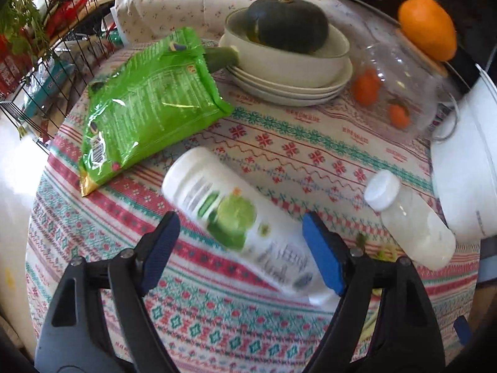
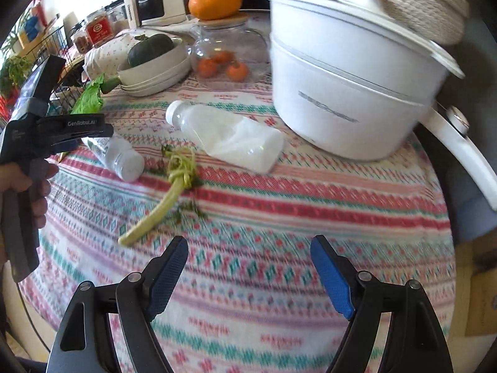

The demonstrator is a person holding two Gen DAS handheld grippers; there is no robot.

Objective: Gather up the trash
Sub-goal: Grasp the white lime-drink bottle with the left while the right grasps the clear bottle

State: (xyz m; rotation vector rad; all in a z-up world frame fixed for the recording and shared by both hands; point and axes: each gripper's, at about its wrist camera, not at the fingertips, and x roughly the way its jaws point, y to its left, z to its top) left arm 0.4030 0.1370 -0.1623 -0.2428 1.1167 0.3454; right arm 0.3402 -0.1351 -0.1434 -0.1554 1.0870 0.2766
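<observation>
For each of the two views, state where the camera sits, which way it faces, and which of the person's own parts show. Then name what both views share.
Left wrist: on the left gripper, facing down over the labelled bottle; own open fingers show.
Right wrist: on the right gripper, facing across the tablecloth toward the white pot; own fingers, left gripper and hand show.
Shared: both bottles, squash bowl, orange.

We see a round table in a patterned cloth (image 2: 279, 217), bearing 2 lying bottles, labelled (image 1: 236, 220) and plain (image 2: 230, 138), green bag (image 1: 149, 105), stalk (image 2: 155, 211), stacked plates (image 1: 289, 88), glass jar (image 2: 230, 49), white pot (image 2: 357, 93).

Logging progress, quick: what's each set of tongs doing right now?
Left tongs: open, straddling the labelled bottle, not clamped.
Right tongs: open, holding nothing, above the tablecloth.
</observation>
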